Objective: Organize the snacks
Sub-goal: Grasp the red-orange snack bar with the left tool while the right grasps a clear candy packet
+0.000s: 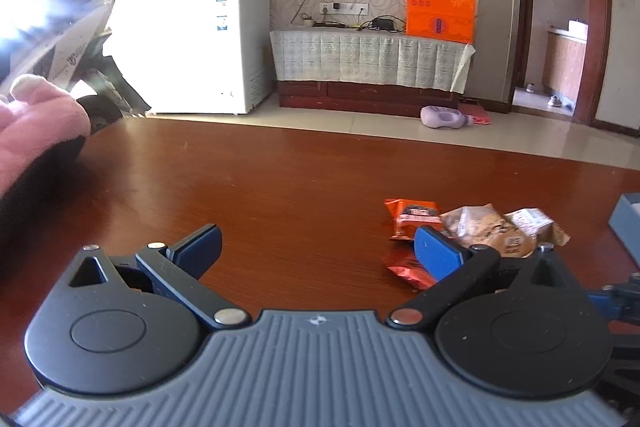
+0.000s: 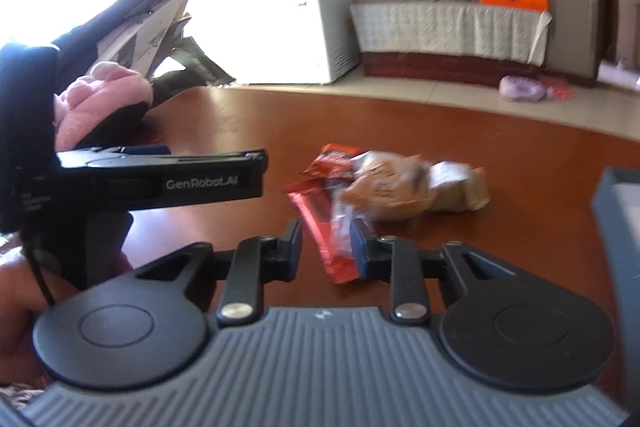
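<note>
From the left wrist, the left gripper (image 1: 318, 251) hovers over the brown table (image 1: 248, 179), jaws spread wide with nothing between them. The snack packets (image 1: 472, 227) lie in a small heap on the table, just right of its right finger (image 1: 438, 253). A grey-blue box (image 1: 626, 215) sits at the far right edge.

From the right wrist, the right gripper (image 2: 326, 247) has its jaws narrowed but released; the red packet (image 2: 320, 227) lies in the gap, seemingly unpinched, nearest of the heap
</note>
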